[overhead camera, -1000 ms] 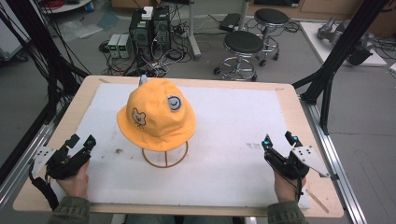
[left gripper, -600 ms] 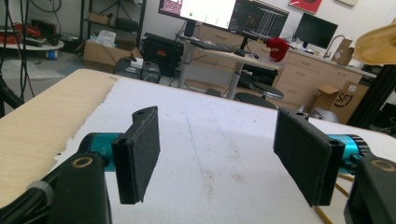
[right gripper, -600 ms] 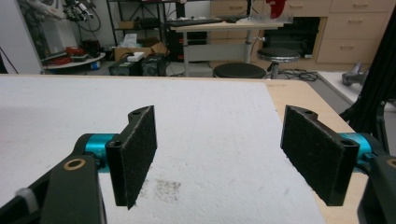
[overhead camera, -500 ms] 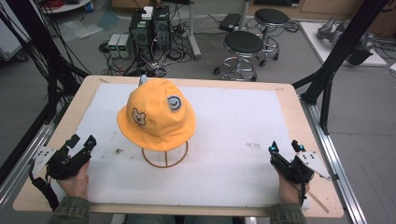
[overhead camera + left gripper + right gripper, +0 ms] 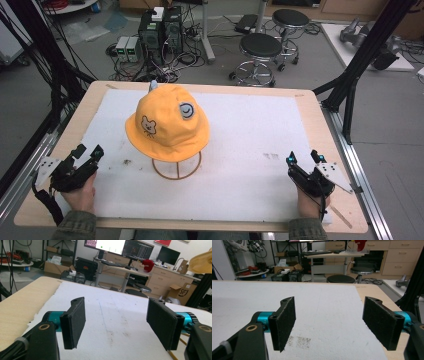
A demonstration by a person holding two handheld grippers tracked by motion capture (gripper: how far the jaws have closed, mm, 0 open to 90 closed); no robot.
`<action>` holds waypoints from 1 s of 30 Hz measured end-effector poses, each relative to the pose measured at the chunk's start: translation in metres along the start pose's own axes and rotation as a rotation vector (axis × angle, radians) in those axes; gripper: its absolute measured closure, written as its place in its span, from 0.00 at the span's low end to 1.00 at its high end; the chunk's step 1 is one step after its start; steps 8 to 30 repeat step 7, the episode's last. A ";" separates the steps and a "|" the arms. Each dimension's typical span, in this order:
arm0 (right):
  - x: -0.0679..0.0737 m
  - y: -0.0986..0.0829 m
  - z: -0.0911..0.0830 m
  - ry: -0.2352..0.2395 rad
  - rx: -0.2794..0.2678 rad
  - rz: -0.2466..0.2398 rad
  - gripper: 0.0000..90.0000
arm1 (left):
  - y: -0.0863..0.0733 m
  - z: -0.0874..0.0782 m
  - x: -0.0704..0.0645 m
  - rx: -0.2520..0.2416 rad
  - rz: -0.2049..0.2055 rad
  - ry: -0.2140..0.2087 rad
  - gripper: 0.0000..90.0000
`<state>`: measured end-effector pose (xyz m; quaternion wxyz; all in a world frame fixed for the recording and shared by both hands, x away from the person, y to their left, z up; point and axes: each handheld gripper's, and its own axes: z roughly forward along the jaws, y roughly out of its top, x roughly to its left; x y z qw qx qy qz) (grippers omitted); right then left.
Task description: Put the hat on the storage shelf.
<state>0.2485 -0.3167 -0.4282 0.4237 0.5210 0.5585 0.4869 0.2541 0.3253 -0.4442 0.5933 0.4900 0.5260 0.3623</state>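
- While both pairs of tongs rest low at the near edge of the worktop, the yellow hat sits between them and farther back, left of the middle of the white mat.
- That hat hangs on a thin wire stand, whose ring-shaped foot lies on the mat just under the brim's near side.
- On the hat's front a small bear patch and a round grey patch face the camera in the high view.
- At the mat's near left corner, the left tongs are held in the person's left hand, well apart from the hat; their jaws stand wide with nothing between them.
- From the left gripper view, the two black pads frame bare white mat, and a bit of the yellow brim shows at the top right corner.
- Near the mat's right front corner, the right tongs are held in the right hand, likewise well apart from the hat.
- Their jaws gape wide too, holding nothing; the right gripper view shows the pads over bare mat with a faint grey smudge just ahead of them.
- Beyond the far edge of the worktop stand two round black stools and some computer boxes on the floor.
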 end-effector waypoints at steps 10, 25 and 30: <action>0.002 -0.001 0.002 0.010 0.005 -0.003 0.28 | 0.000 -0.001 0.001 0.002 0.001 0.003 0.35; 0.002 -0.001 0.002 0.010 0.005 -0.003 0.28 | 0.000 -0.001 0.001 0.002 0.001 0.003 0.35; 0.002 -0.001 0.002 0.010 0.005 -0.003 0.28 | 0.000 -0.001 0.001 0.002 0.001 0.003 0.35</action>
